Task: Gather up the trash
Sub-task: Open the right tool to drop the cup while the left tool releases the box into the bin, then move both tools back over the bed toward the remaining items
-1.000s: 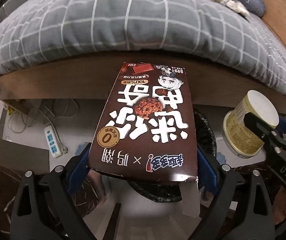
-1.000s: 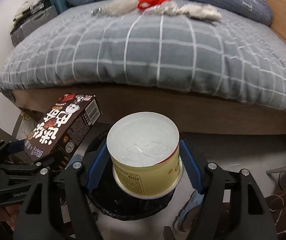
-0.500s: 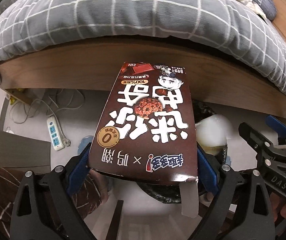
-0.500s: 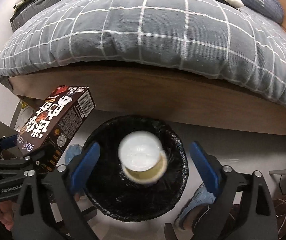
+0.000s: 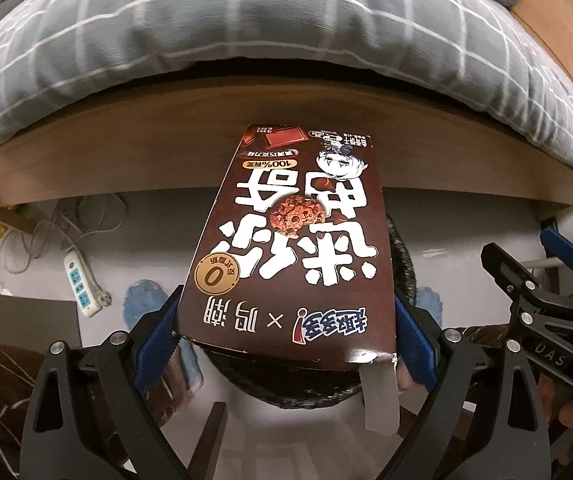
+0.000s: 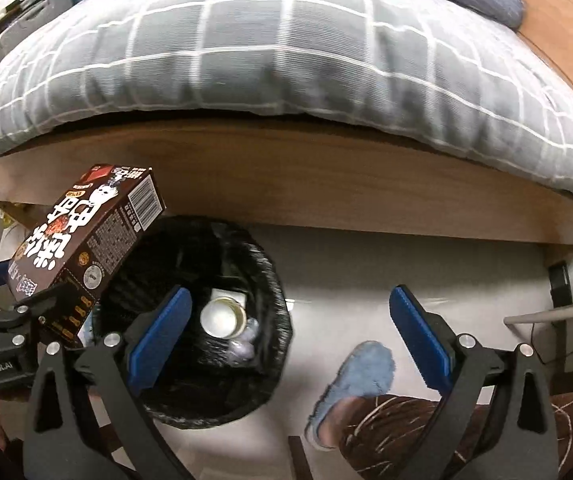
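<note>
Even indoor light, duvet (image 6: pixel 286 52) smeared by motion blur, box print (image 5: pixel 294 240) kept sharp, deep shadow under the bed frame (image 6: pixel 286 176), edges bent and darkened by fisheye.

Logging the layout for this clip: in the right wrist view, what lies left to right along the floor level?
Brown snack box → black-lined trash bin with the cup inside → blue slipper → right gripper open above.

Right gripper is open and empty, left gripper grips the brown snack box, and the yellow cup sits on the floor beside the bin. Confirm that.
One detail is wrong: the yellow cup is not on the floor; the right wrist view shows it inside the black-lined trash bin. The rest holds: the right gripper is open and empty, and the left gripper grips the brown snack box.
</note>
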